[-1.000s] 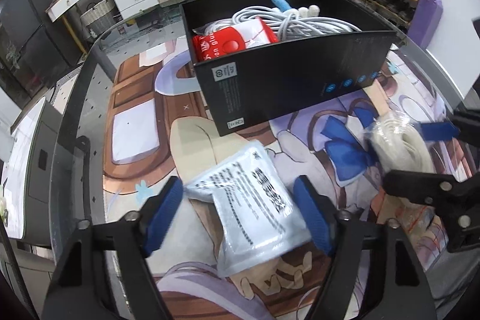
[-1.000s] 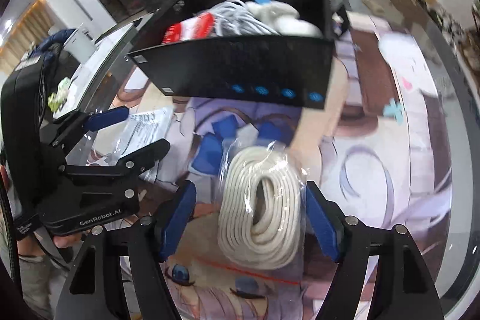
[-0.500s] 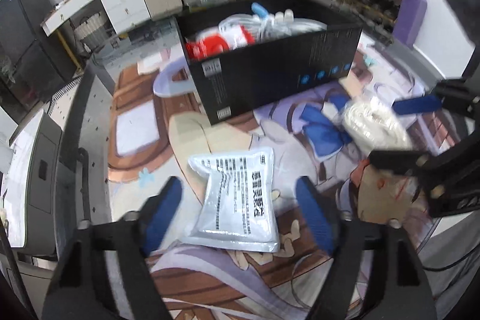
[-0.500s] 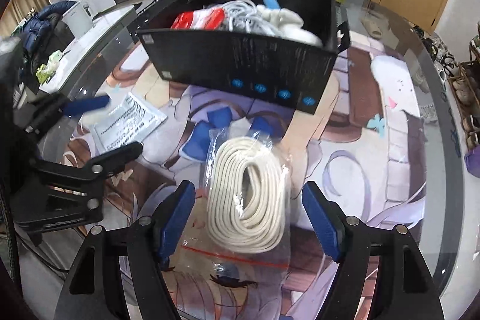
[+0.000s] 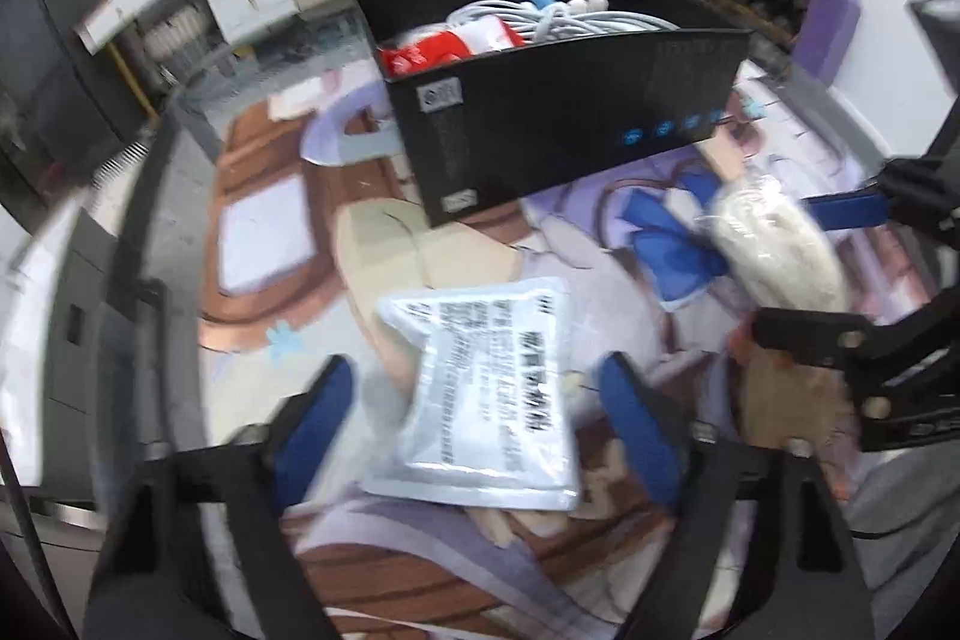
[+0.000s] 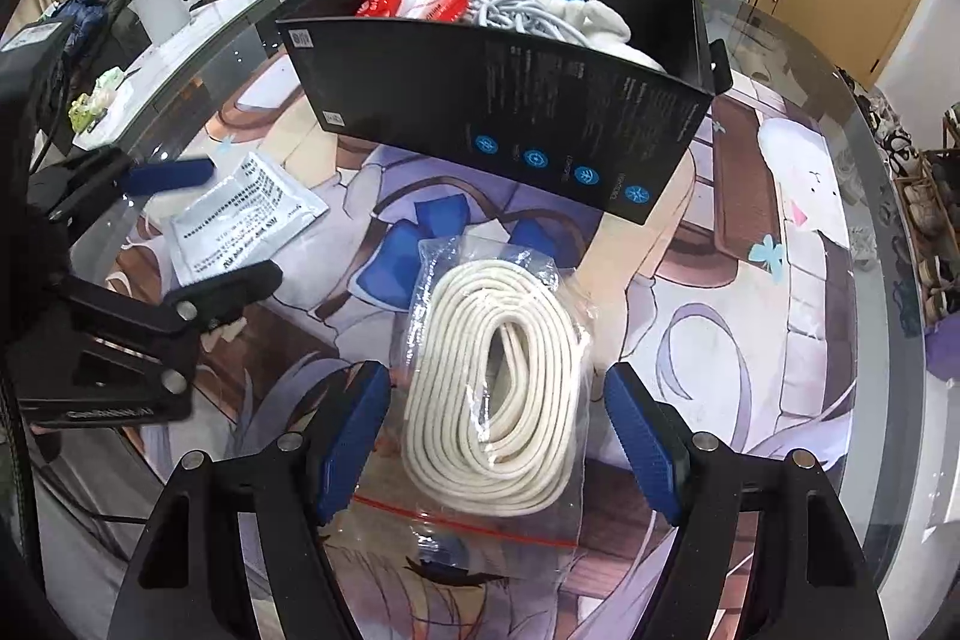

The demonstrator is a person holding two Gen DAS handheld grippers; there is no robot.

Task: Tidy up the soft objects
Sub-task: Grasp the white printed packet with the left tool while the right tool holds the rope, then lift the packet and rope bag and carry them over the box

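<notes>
1. closing lately: left gripper (image 5: 474, 418) jaws, now apart, untouching around silver pouch (image 5: 489, 394).
2. right gripper (image 6: 498, 436) jaws apart, straddling bagged rope coil (image 6: 498, 388).
3. black box (image 6: 510, 112) at twelve o'clock.

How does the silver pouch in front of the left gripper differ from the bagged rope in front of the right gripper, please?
The silver pouch is flat, opaque and printed with black text; the bagged rope is a bulky cream coil in clear plastic with a red zip line. The pouch lies further from the black box than the rope. Both rest on the mat, between open jaws, ungripped.
</notes>
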